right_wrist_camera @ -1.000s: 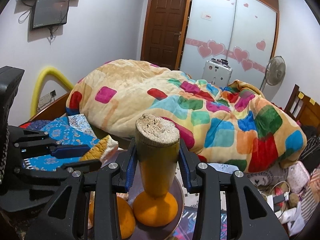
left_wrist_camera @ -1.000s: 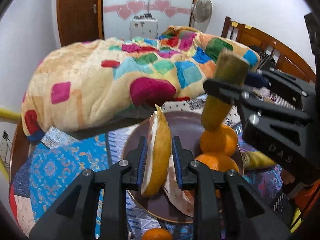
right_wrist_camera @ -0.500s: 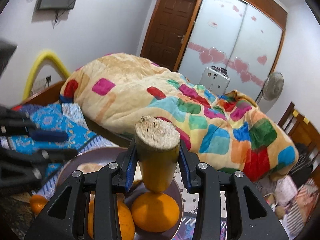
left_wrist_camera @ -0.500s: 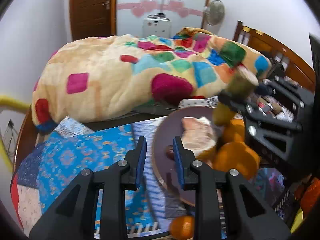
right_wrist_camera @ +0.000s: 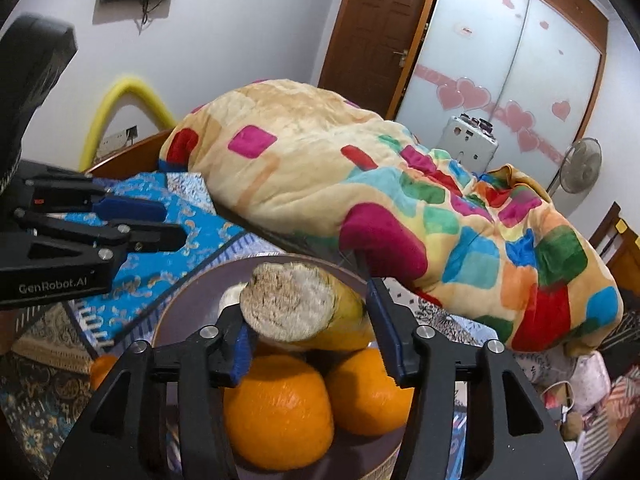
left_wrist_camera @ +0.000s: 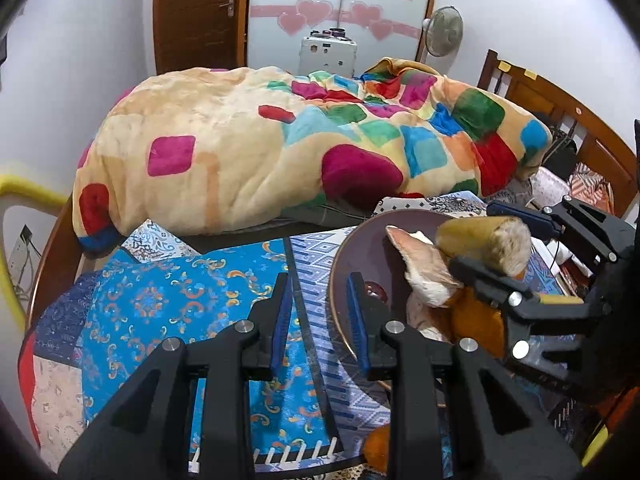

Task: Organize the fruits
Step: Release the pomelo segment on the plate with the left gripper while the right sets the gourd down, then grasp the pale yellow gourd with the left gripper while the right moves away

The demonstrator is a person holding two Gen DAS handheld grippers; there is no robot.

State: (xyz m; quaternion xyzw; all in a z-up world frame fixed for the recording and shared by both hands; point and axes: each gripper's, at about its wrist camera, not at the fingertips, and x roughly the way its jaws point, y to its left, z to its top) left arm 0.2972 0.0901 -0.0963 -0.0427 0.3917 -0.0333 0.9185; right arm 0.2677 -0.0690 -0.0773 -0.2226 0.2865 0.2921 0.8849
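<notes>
A: What is the left wrist view showing?

B: The left tool (left_wrist_camera: 316, 312) is hovering with its 2 blue-padded fingers parted and nothing between them, over a blue patterned cloth (left_wrist_camera: 168, 300) and the left rim of a dark plate (left_wrist_camera: 348, 248). On the plate a piece of pale peel (left_wrist_camera: 420, 264) is lying, with an orange (left_wrist_camera: 476, 320) partly hidden behind the other tool. The right tool (left_wrist_camera: 516, 256) is reaching in from the right, and a yellow cut stalk (left_wrist_camera: 480, 240) is lying tilted across it, its fibrous cut end facing the camera. Another orange (left_wrist_camera: 378, 450) is sitting off the plate at the bottom edge. A bright patchwork blanket (left_wrist_camera: 280, 148) is heaped on the bed behind.

A: And the right wrist view?

B: The right tool (right_wrist_camera: 308, 332) is standing wide, and the stalk (right_wrist_camera: 304, 312) is resting between its fingers. It is touching the left pad, but a gap is showing on the right side, so the tool is not clamping it. The stalk is lying above 2 oranges, a front one (right_wrist_camera: 278, 408) and a right one (right_wrist_camera: 366, 392), both sitting on the plate (right_wrist_camera: 192, 300). A loose orange (right_wrist_camera: 102, 368) is lying off the plate to the left. The left tool (right_wrist_camera: 160, 224) is hanging at the left edge, its fingers apart and holding nothing, above the blue cloth (right_wrist_camera: 200, 232). The blanket (right_wrist_camera: 360, 184) is filling the middle.
</notes>
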